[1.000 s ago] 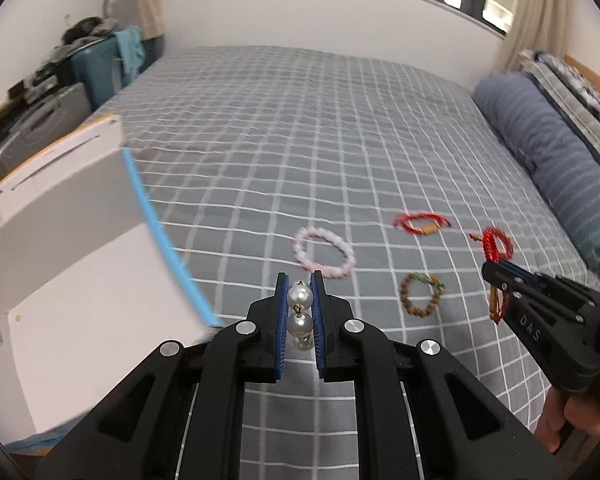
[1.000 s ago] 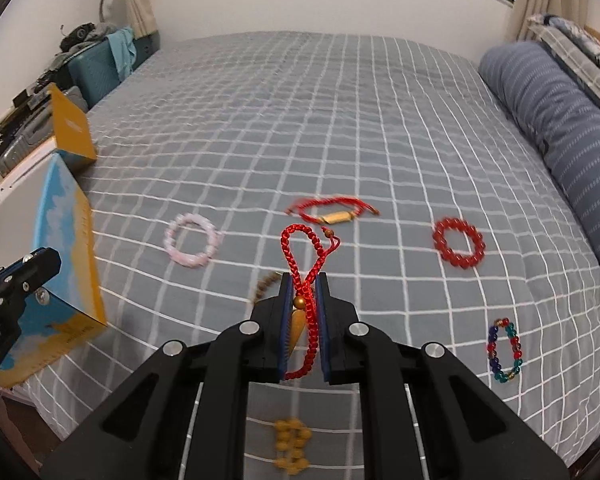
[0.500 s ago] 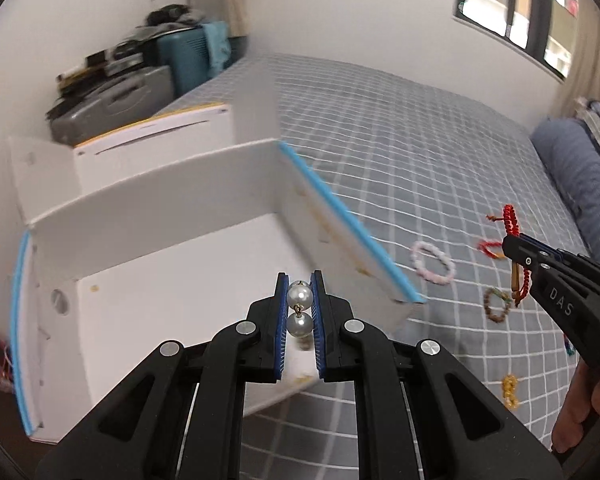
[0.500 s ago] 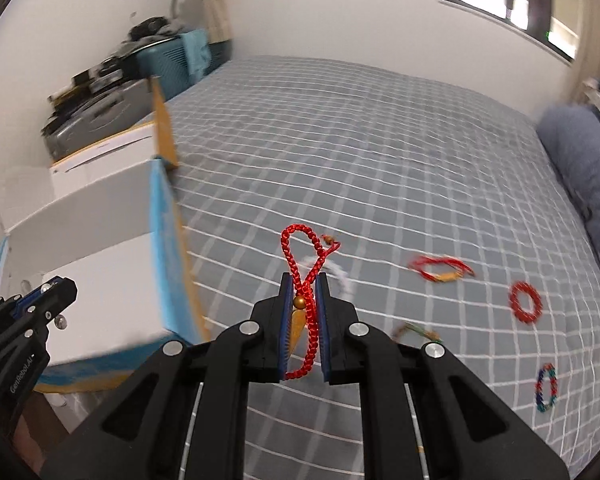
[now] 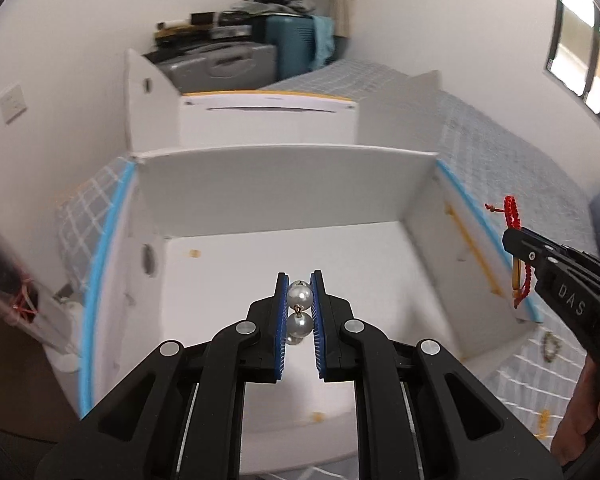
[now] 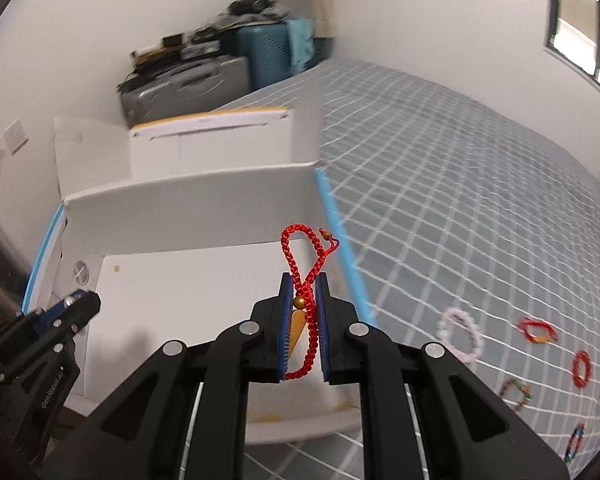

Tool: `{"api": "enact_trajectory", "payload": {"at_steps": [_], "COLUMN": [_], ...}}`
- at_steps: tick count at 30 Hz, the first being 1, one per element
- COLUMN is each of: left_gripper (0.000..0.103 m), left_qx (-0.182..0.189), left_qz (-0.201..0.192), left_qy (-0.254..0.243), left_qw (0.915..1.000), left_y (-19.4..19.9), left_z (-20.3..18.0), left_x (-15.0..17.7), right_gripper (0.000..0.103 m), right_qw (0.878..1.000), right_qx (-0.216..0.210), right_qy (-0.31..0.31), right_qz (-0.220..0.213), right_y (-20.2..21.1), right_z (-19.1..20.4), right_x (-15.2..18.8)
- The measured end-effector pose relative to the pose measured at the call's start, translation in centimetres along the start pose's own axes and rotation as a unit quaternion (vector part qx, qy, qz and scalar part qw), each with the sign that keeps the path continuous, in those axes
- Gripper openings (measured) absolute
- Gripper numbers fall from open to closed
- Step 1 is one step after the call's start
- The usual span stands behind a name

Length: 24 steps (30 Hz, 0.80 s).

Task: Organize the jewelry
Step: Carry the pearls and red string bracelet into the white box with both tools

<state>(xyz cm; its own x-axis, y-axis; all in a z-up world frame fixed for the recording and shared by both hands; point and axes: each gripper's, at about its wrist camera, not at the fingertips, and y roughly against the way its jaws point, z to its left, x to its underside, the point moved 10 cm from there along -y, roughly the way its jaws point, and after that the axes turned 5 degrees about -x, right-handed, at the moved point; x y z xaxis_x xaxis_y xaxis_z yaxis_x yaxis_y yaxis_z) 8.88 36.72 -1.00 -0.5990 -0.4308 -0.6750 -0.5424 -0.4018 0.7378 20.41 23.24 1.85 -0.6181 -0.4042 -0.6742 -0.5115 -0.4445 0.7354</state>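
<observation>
A pearl piece (image 5: 300, 308) is pinched in the left gripper (image 5: 300, 280) above the open white box (image 5: 280, 184). The red cord bracelet (image 6: 306, 280) is clamped in the right gripper (image 6: 304, 280) over the box's right edge. Only the right view shows a pink bracelet (image 6: 460, 336) lying on the bed (image 6: 460, 184).

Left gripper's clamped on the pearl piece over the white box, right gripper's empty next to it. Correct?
Not quite: the right gripper is not empty. The right wrist view shows it shut on a red braided bracelet. The left gripper does clamp the pearl piece over the white box.
</observation>
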Motion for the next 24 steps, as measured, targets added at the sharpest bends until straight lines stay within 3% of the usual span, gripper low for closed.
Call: {"api": "enact_trajectory", "payload": {"at_steps": [9, 20, 22, 24], "left_gripper": [0.011, 0.011, 0.012, 0.013], "left_qx": [-0.006, 0.004, 0.001, -0.002], "left_qz": [0.051, 0.058, 0.059, 0.061], "left_qy": [-0.016, -0.011, -0.01, -0.008], "left_qw": [0.9986, 0.9982, 0.9982, 0.9981], "left_y": [-3.6, -3.9, -3.9, -3.9], "left_z": [0.5, 0.5, 0.6, 0.7], "left_x": [1.5, 1.6, 1.5, 1.6], "right_gripper": [0.011, 0.014, 0.018, 0.032], "right_qw": [0.999, 0.998, 0.998, 0.999], "right_qx": [-0.019, -0.02, -0.02, -0.024], "right_qy": [0.006, 0.004, 0.006, 0.003], "right_qz": [0.035, 0.053, 0.053, 0.049], "right_y": [-4.4, -6.5, -6.4, -6.1], "right_z": [2.3, 2.7, 2.7, 2.6], "right_x": [0.9, 1.3, 1.3, 1.2]}}
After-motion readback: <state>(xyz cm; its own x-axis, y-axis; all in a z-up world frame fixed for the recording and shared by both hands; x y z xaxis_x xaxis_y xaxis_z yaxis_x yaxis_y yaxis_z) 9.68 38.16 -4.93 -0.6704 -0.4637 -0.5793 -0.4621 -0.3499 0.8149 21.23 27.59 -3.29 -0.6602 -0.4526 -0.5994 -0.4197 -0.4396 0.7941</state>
